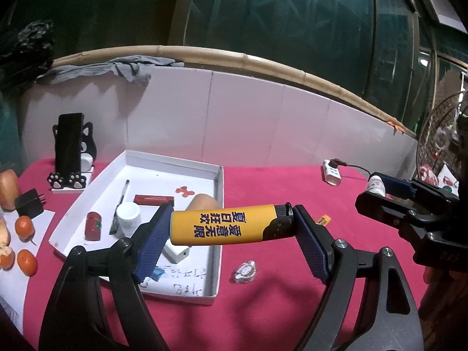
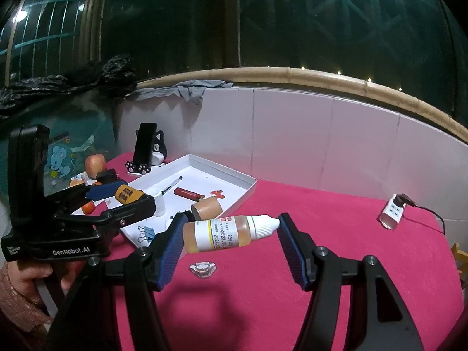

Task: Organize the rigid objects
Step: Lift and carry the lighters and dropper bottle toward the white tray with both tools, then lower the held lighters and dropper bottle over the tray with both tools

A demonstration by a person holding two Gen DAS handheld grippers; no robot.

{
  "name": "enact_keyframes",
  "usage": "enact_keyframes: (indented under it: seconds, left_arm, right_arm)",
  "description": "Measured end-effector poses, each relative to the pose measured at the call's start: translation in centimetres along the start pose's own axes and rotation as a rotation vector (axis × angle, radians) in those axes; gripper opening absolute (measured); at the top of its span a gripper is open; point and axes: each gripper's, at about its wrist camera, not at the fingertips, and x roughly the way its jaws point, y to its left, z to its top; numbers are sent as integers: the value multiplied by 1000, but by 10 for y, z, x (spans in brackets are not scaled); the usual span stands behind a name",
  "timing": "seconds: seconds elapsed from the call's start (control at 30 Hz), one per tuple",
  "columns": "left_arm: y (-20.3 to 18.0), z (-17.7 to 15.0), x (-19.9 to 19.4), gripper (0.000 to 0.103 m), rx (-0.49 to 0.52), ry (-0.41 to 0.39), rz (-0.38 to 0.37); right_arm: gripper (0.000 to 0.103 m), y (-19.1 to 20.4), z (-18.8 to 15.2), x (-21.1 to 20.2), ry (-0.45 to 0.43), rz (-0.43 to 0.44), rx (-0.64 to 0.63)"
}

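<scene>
Lighter [image 1: 231, 228] fills left claw [image 1: 231, 229]; right claw [image 2: 231, 232] clamps dropper bottle [image 2: 228, 232].

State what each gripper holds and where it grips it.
Left gripper clamps the yellow lighter end to end, base and black head. Right gripper clamps the small dropper bottle lengthwise, base and cap tip.
</scene>
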Motion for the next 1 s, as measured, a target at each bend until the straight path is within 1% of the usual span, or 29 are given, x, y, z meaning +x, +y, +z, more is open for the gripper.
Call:
enact_keyframes:
  seconds: [0.6, 1.0]
  left_arm:
    - [28, 2, -16, 82, -49, -31, 29]
    - [54, 3, -24, 82, -79, -41, 70]
  right_arm:
    - [63, 25, 13, 7, -4, 35, -51]
    - [63, 48, 28, 17, -11, 66, -85]
